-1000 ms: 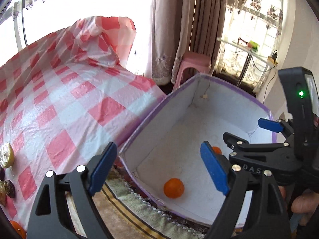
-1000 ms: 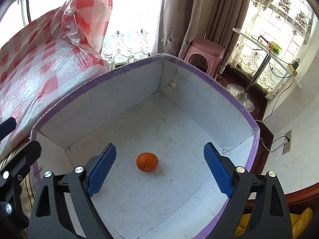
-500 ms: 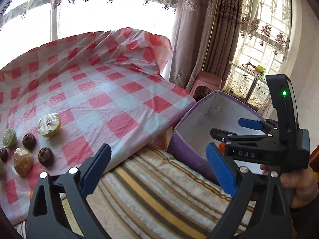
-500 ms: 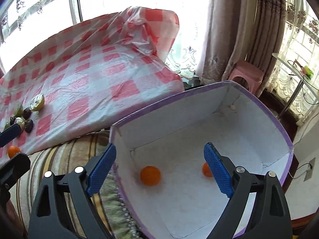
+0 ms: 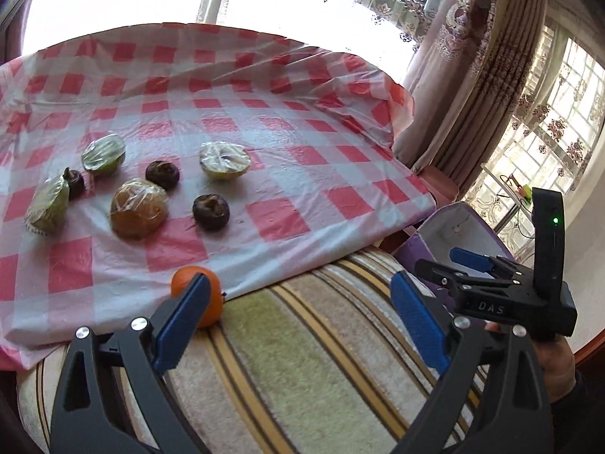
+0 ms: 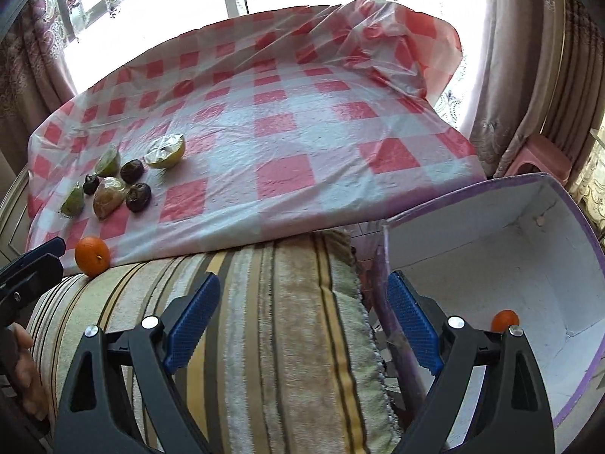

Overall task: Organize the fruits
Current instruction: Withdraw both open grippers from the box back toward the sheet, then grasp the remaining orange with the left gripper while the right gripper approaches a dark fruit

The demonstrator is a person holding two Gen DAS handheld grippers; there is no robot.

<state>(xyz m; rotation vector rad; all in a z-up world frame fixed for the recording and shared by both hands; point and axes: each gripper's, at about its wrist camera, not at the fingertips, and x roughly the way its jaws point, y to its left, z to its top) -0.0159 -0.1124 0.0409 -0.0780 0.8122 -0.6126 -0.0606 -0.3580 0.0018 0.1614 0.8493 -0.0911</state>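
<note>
I noted both hand-held grippers, left (image 5: pixel 298 317) and right (image 6: pixel 302 317), gaping wide and empty; a round glossy orange (image 5: pixel 198 295) sat at ten o'clock on the crinkled plastic checked cloth (image 5: pixel 302 174).

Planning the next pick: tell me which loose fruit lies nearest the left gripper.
The orange at the cloth's near edge, right behind the left gripper's open fingertip. The wrapped halves and dark fruits lie farther back on the checked cloth.

We hold two alike tools: our left gripper (image 5: pixel 298 321) and right gripper (image 6: pixel 302 321) each have black, cut-out plastic arms, ribbed blue pads (image 6: pixel 193 317) and round silver screws near the pads. In the left view, the right tool's body bears the white letters "DAS" and a green light. A dark sleeve, perhaps, edges our right hand (image 5: pixel 556 363).
</note>
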